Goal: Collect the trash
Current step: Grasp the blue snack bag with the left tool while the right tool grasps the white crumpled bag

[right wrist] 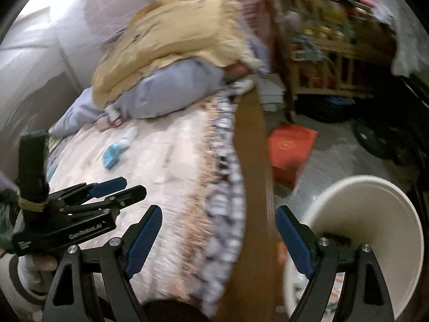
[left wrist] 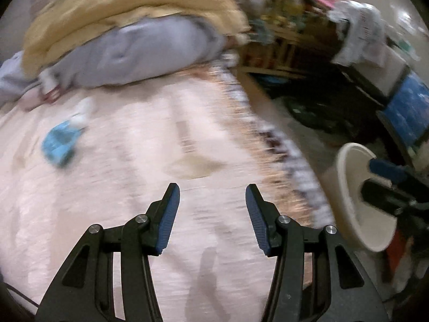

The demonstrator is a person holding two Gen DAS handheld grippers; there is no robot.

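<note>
A bed point(left wrist: 134, 187) covered with a pale pink bedspread is seen in both wrist views, much of it smeared by motion blur. The left tongs point(left wrist: 213, 190) are held over the bedspread with the blue-padded fingers standing moderately apart, and nothing is gripped between them. The right tongs point(right wrist: 218, 212) are spread wider, likewise empty, and are positioned over the patterned edge of the bed, where a brown wooden side board point(right wrist: 254, 161) is seen running between the fingers in the picture. A crumpled blue piece of trash point(left wrist: 60, 142) is lying on the bedspread, well ahead of the left tongs and toward the left, with a small white scrap point(left wrist: 81, 114) just beyond it; the same blue piece point(right wrist: 111, 157) and the white scrap point(right wrist: 128, 136) are seen from the right wrist, farther up the bed. A heap of yellow and grey bedding point(left wrist: 120, 26) is piled at the head of the bed. A white bin point(right wrist: 362, 228) is seen just right of the right tongs, beside the bed, with some dark content at its bottom that cannot be made out. An orange box point(right wrist: 291, 147) is lying on the floor beyond the bin.
</note>
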